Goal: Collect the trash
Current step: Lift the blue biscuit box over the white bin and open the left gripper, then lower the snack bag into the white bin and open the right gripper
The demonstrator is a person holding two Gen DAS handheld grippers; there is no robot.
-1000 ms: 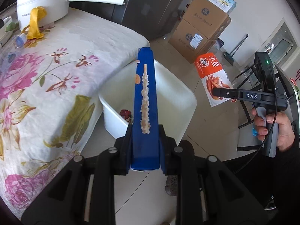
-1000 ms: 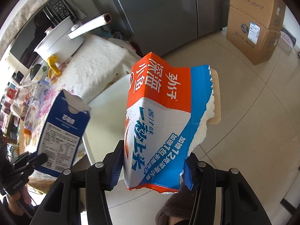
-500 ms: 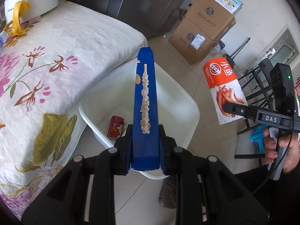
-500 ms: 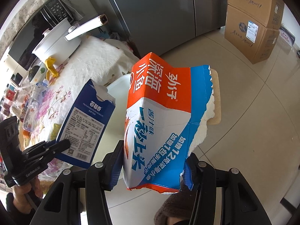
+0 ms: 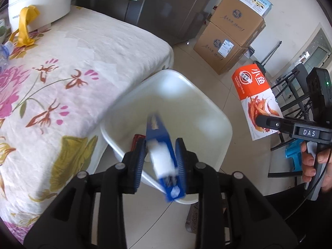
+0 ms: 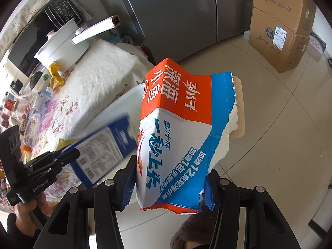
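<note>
My left gripper [image 5: 160, 161] is open over the near rim of a white plastic bin [image 5: 207, 112]. A blue milk carton [image 5: 161, 157] sits blurred and tilted between the spread pads, tipping toward the bin. It also shows in the right wrist view [image 6: 108, 147], leaning over the bin [image 6: 132, 95]. A red can [image 5: 138, 140] lies inside the bin. My right gripper [image 6: 169, 182] is shut on a torn orange, white and blue snack box [image 6: 180, 128], held to the right of the bin. The box also shows in the left wrist view [image 5: 255, 97].
A table with a floral cloth [image 5: 62, 72] is left of the bin, carrying a white pot [image 5: 39, 2], a yellow rag [image 5: 25, 27] and bottles [image 6: 37, 112]. Stacked cardboard boxes [image 5: 232, 35] and a grey fridge [image 6: 186, 16] stand behind. A chair [image 5: 294, 108] is at right.
My left gripper has opened and let go of the blue carton, which now tilts and drops toward the bin. The left gripper moved over the bin rim. The right gripper still holds the snack box.
</note>
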